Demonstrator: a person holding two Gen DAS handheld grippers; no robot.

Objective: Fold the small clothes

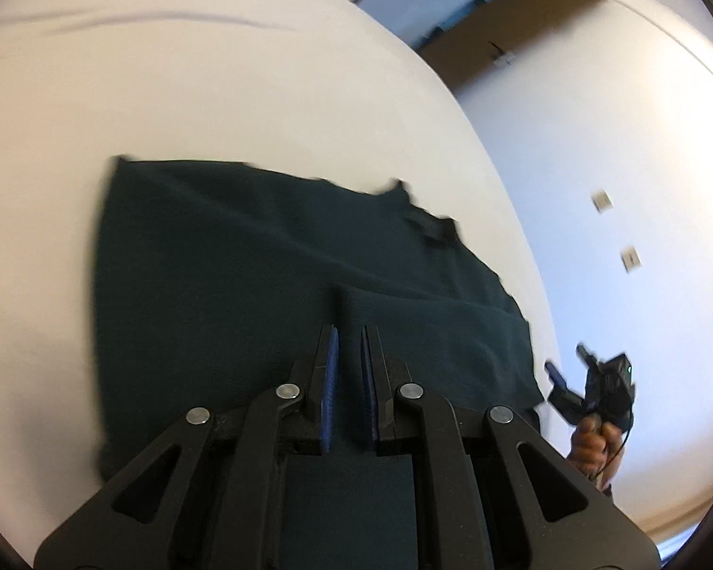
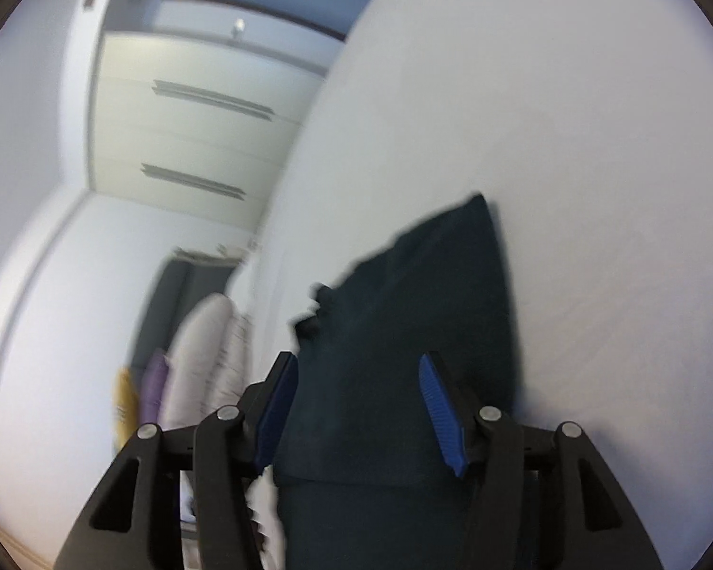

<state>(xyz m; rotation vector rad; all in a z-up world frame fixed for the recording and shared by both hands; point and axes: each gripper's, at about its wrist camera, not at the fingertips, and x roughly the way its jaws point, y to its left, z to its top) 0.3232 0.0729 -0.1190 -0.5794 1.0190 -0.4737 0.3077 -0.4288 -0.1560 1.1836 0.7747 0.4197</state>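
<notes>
A white bed (image 1: 261, 95) carries a dark green garment (image 1: 261, 261), spread flat. Only the right wrist view shows the wardrobe (image 2: 190, 118). The garment lies beneath the left gripper (image 1: 349, 346), fingers nearly together, and the right gripper (image 2: 356, 389), fingers spread.

open right tongs (image 2: 359, 396) over dark garment (image 2: 418, 313)

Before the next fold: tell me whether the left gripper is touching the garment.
Cannot tell. In the left wrist view the left gripper has its jaws nearly closed over the dark garment, but no cloth shows between the pads, and a hover would look the same.
</notes>
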